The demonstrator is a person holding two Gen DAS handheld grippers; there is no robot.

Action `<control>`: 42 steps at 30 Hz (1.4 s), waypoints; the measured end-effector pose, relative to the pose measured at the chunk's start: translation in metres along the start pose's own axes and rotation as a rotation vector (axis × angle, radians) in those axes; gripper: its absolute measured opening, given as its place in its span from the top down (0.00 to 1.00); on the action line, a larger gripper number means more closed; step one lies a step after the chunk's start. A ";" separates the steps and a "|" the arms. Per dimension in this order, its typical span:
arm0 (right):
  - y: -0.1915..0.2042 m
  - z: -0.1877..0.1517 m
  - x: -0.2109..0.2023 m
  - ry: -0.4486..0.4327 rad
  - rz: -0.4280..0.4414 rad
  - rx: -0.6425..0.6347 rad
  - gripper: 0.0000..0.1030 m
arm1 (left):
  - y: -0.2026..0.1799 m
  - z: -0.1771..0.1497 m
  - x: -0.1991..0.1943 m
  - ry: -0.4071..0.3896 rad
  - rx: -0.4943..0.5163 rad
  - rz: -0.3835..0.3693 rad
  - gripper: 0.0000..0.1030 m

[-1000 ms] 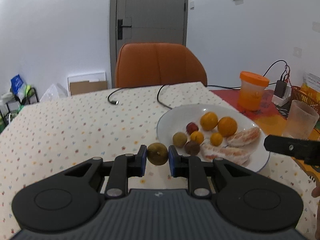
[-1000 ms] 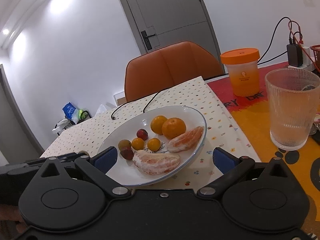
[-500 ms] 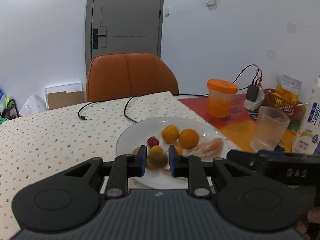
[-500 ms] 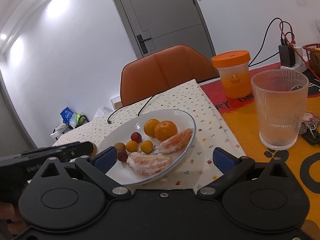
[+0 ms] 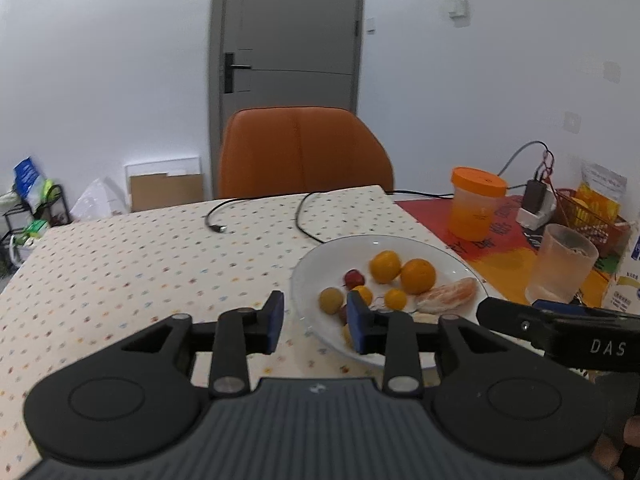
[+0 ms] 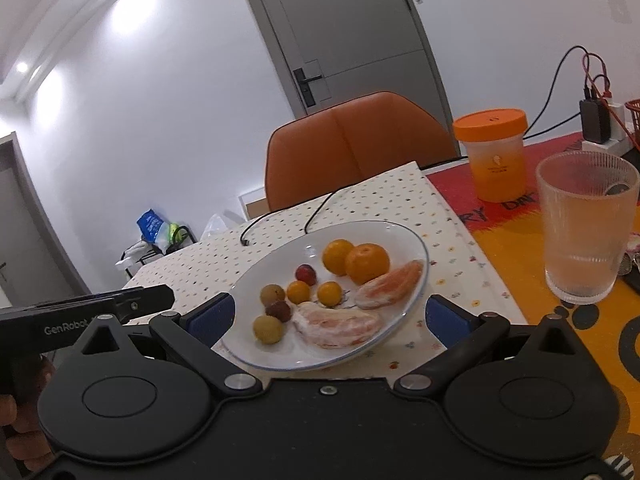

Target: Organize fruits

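A white plate on the dotted tablecloth holds two oranges, several small yellow, red and greenish fruits, and two peeled citrus pieces. A greenish-yellow round fruit lies loose at the plate's near left side. In the left wrist view it is mostly hidden behind my right fingertip. My left gripper is open over the plate's left rim, with nothing between its fingers. My right gripper is open wide at the plate's near edge, also holding nothing.
To the right of the plate stand a ribbed glass and an orange-lidded jar on a red and yellow mat. A black cable lies behind the plate. An orange chair stands at the far table edge.
My left gripper carried the greenish-yellow fruit over the plate and opened. The fruit now lies on the plate. The right gripper stayed open.
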State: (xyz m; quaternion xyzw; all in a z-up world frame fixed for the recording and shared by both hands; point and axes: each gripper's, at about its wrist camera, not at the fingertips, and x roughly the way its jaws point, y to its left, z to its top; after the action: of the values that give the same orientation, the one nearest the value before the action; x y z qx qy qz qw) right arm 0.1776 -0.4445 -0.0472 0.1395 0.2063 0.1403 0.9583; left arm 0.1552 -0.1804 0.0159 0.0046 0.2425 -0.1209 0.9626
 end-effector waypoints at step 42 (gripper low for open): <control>0.106 -0.015 -0.019 0.076 0.046 -0.171 0.00 | 0.097 -0.048 -0.101 0.012 -0.163 0.157 0.01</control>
State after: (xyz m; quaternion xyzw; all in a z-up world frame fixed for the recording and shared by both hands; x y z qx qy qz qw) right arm 0.1320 -0.3502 -0.0189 0.0567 0.2264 0.1843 0.9548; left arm 0.0696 -0.0596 0.0161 -0.0540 0.2563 -0.0250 0.9648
